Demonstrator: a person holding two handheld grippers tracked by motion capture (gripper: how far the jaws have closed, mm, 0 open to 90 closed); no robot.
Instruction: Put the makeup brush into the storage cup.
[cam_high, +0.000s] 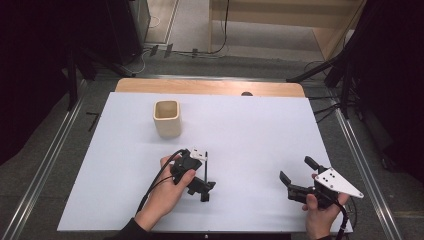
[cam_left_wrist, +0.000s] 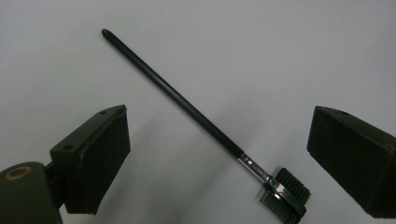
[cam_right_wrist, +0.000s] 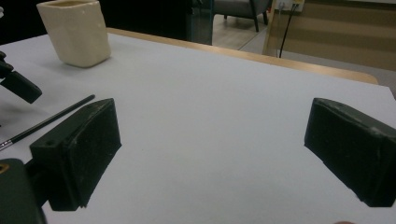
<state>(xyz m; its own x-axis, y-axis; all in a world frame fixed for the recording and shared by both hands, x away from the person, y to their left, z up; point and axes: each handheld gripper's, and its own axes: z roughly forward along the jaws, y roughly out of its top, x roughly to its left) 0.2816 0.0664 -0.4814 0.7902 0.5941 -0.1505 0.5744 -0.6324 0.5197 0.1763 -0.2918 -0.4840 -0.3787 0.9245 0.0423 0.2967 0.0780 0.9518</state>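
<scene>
A slim black brush (cam_left_wrist: 173, 93) with a silver ferrule and a dark comb head lies flat on the white table (cam_high: 250, 130). My left gripper (cam_left_wrist: 217, 158) hangs just above it, open, one jaw on each side of the handle and not touching it. In the high view the left gripper (cam_high: 202, 189) sits at the table's middle front, over the brush (cam_high: 205, 165). A cream square cup (cam_high: 166, 117) stands upright behind it. My right gripper (cam_high: 297, 170) is open and holds nothing at the front right. The right gripper view shows its jaws (cam_right_wrist: 212, 149) apart, the cup (cam_right_wrist: 74, 30) and the brush handle (cam_right_wrist: 51, 119).
The wooden table edge (cam_high: 210, 86) runs along the back. Metal rails (cam_high: 55, 145) flank the table on both sides. Black stands and cables (cam_high: 340, 85) crowd the floor at the back right. White surface lies open between the two grippers.
</scene>
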